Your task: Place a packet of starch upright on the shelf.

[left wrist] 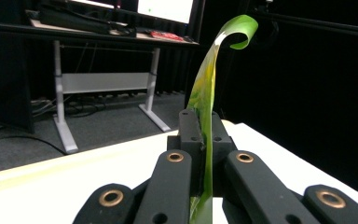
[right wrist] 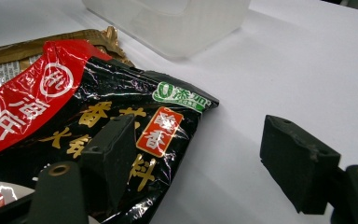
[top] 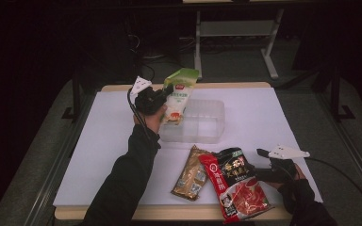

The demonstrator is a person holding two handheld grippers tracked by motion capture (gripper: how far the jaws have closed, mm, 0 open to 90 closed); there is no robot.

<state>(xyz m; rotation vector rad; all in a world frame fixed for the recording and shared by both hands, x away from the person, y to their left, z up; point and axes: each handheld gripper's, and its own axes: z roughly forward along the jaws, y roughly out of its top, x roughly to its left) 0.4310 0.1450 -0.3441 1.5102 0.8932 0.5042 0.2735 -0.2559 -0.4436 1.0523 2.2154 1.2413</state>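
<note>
Gripping the green-and-white packet (top: 178, 94) with your left gripper (top: 166, 96), you have its fingers (left wrist: 189, 128) clenched flat on the film, one on each side. In the left gripper view the packet rises edge-on between them, and its top corner curls over toward 1 o'clock. In the high view that packet hangs tilted in the air at the left rim of the clear plastic bin (top: 202, 123), its lower end just over that rim (whether it touches the bin, I cannot tell). The bin sits a little toward 12 o'clock of the middle of the white desk (top: 273, 117).

Your right gripper (top: 260, 165) rests low at about 4 o'clock on the desk, with its fingers (right wrist: 298, 161) released and standing wide apart. In the right gripper view one finger lies over the upper corner of the black-and-red packet (top: 235, 183) and the other stands over bare desk, so nothing is pinched between them.

The black-and-red packet lies flat near the desk's front edge, at about 5 o'clock, its lower end reaching past that edge. A gold-brown packet (top: 192, 174) lies just beside it toward 9 o'clock, partly tucked under its red corner. Both packets lie apart from the bin, on its 6 o'clock side.
</note>
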